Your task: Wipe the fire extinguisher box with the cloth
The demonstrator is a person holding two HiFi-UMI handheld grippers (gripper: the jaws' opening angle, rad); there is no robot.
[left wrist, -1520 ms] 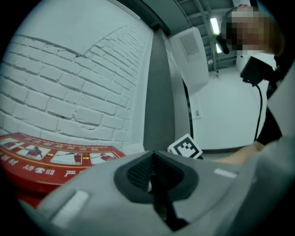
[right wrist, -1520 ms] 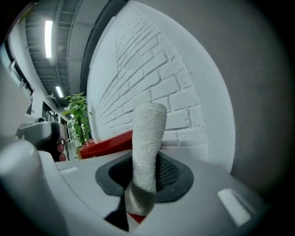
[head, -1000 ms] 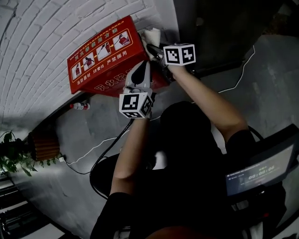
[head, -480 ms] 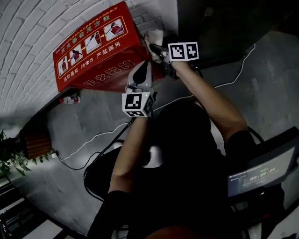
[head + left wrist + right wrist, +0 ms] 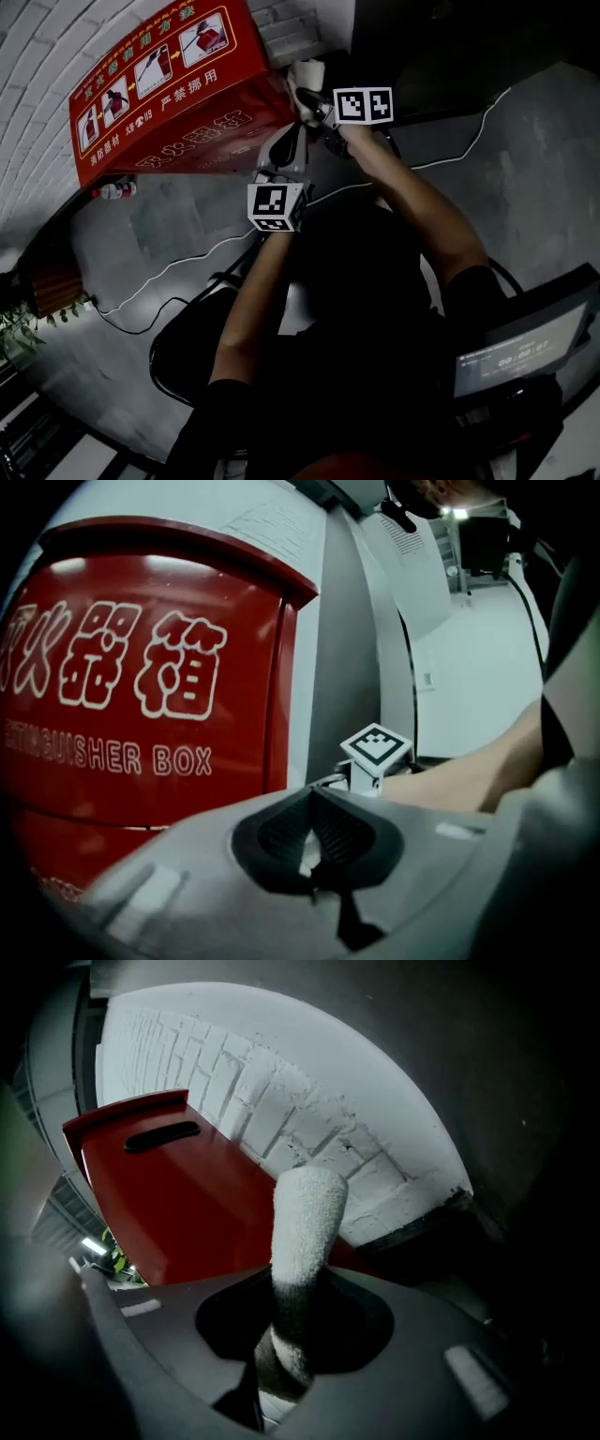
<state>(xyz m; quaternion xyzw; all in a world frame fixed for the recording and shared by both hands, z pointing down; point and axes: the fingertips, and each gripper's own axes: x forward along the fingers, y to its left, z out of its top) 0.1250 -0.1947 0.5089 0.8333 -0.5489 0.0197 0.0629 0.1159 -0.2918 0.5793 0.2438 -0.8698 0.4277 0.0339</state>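
The red fire extinguisher box (image 5: 169,84) stands against a white brick wall, with white lettering on its front (image 5: 141,686). My right gripper (image 5: 311,97) is at the box's right end, shut on a rolled white cloth (image 5: 307,73). In the right gripper view the cloth (image 5: 305,1222) sticks out past the jaws (image 5: 291,1335) over the box's red side (image 5: 178,1204). My left gripper (image 5: 285,142) hovers in front of the box's right front corner, its jaws shut with nothing in them (image 5: 314,841). I cannot tell whether the cloth touches the box.
The white brick wall (image 5: 47,47) runs behind the box. Cables (image 5: 178,267) trail over the grey floor. A small bottle (image 5: 112,190) lies left of the box and a potted plant (image 5: 23,314) stands at far left. A lit screen (image 5: 520,347) is at lower right.
In the head view the box has slid up and left as the camera turned. Both grippers stay at the box's right end, the cloth still held in the right one.
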